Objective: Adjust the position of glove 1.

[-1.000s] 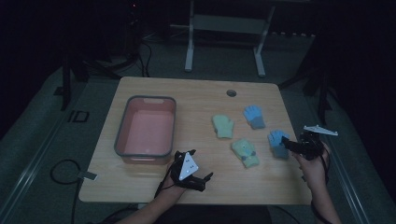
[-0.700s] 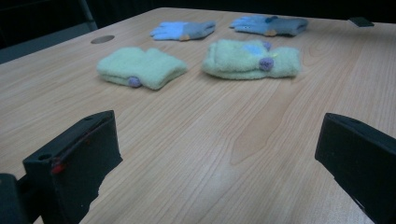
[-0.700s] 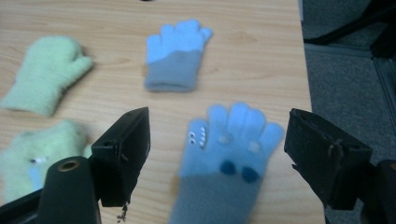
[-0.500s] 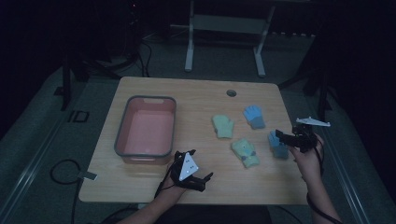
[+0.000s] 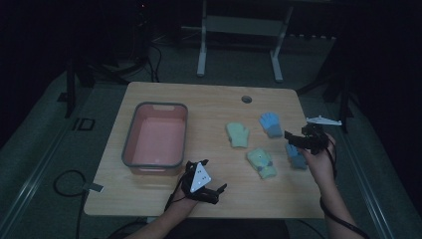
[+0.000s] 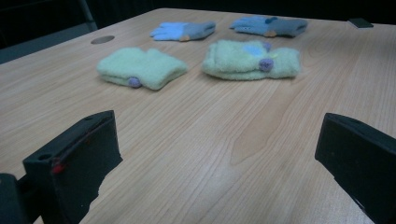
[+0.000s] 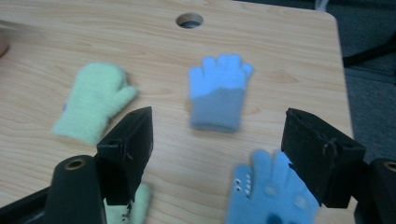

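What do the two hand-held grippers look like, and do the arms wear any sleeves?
Both grippers are black, each with two blocky black jaws. The left gripper carries a grey three-cornered plate with small dark dots on top; the right gripper has a pale plate too. A thin dark cable runs along the right hand. The forearms show no sleeves.

Right gripper (image 5: 294, 141) hangs open over the near blue glove (image 5: 297, 155); left gripper (image 5: 215, 191) rests on the table (image 5: 209, 107).

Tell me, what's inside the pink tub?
Nothing that shows: the pink tub has a bare pink floor. Its near wall hides a thin strip of that floor. The gloves lie outside on the table.
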A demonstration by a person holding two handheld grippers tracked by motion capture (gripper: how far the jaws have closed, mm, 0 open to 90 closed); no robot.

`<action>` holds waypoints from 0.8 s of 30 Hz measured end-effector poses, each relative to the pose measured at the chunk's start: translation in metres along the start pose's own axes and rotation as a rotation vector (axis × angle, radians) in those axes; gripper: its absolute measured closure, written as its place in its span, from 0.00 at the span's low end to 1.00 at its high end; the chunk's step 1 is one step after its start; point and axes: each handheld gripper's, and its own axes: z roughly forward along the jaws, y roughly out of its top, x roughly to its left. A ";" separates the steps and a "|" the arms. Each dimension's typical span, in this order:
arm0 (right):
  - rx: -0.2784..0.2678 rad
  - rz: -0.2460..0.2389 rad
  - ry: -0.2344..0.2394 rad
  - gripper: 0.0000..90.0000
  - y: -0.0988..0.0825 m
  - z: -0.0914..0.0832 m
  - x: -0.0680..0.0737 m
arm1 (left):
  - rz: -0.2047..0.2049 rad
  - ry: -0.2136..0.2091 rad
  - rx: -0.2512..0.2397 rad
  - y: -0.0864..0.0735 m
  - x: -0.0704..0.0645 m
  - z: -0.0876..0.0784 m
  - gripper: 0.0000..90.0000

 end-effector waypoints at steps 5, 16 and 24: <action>-0.002 -0.010 0.015 0.28 0.007 0.003 0.008 | 0.001 0.001 0.001 0.000 0.000 0.000 0.00; 0.001 -0.054 0.051 0.33 0.020 0.018 0.036 | 0.003 0.003 0.000 0.000 0.000 0.000 0.00; 0.023 -0.067 0.083 0.33 0.027 0.037 0.064 | 0.000 0.004 -0.002 0.000 0.000 0.000 0.00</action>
